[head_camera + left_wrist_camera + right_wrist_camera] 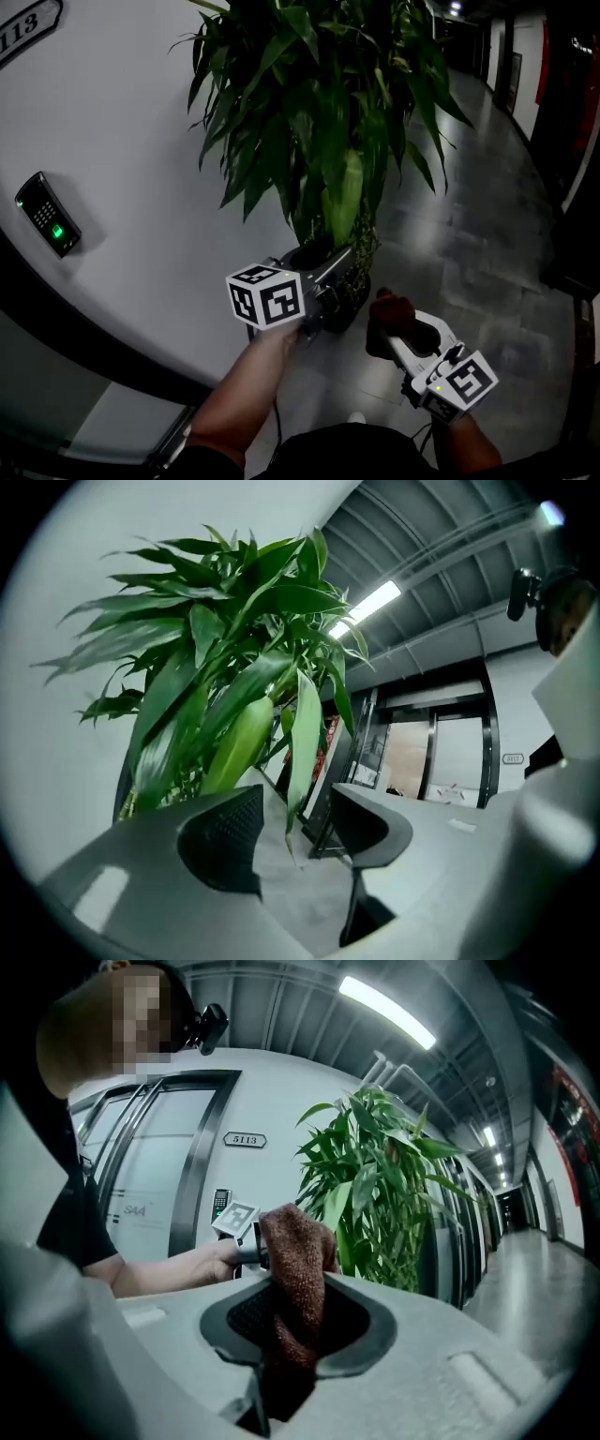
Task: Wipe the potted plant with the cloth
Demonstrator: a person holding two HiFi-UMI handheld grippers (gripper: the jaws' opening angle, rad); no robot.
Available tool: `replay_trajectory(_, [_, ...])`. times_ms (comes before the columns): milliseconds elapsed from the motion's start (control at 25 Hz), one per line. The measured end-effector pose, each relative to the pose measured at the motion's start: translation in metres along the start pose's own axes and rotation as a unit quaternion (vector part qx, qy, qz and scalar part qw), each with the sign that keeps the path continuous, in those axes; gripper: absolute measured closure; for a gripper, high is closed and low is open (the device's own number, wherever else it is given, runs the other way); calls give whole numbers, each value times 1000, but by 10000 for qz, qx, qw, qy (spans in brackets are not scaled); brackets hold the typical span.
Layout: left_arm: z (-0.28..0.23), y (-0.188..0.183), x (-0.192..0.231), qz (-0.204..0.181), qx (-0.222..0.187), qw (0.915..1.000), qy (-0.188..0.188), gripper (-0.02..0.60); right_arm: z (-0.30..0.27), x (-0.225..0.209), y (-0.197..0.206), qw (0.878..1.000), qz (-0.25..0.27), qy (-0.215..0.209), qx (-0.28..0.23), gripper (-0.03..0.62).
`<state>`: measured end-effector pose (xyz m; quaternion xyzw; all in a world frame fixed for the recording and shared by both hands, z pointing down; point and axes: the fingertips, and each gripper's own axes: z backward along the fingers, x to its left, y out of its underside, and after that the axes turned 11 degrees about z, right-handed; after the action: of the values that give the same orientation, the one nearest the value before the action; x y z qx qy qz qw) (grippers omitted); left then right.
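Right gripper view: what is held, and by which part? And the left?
The right gripper clamps the brown cloth by its lower part; its top stands free. The left gripper holds nothing; a leaf tip hangs between its open jaws.

The wall plate (245, 1139) reads 5113; the glass door (150, 1180), SAA.
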<state>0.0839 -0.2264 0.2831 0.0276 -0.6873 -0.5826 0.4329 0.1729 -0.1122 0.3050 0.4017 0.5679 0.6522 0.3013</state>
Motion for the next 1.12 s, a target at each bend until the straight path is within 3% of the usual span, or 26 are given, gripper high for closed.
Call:
replay_trajectory(80, [-10,-1,3,117,-73,9999,32,351,-4,-14,2,9999,-3,-96,-36,517])
replay_trajectory(120, [-13,-1,4,133,-120,9998,37,381,-5,-20,2,9999,3,-145,-64,517])
replay_trajectory(200, [-13,-4,3,106,-294,9995,13,497,-6,-29,2,9996,30,-261,-110,517])
replay_trajectory(280, [-9,-10,0,9,-493,9988,-36,564,-9,-36,1,9992,67,-370,-169,517])
replay_trajectory(400, [-4,-12,-5,-201,-594,9980,-126,565,-15,-44,-4,9985,119,-450,-298,517])
replay_trajectory(560, [3,-4,-12,-502,-435,9976,-191,566,-26,-47,-26,9972,189,-433,-575,517])
replay_trajectory(840, [9,14,-18,-123,-77,9996,234,566,-51,-60,-81,9932,376,-161,-1094,517])
replay_trajectory(1120, [13,23,-16,-57,150,9991,404,566,-78,-75,-144,9820,1072,308,-1521,517])
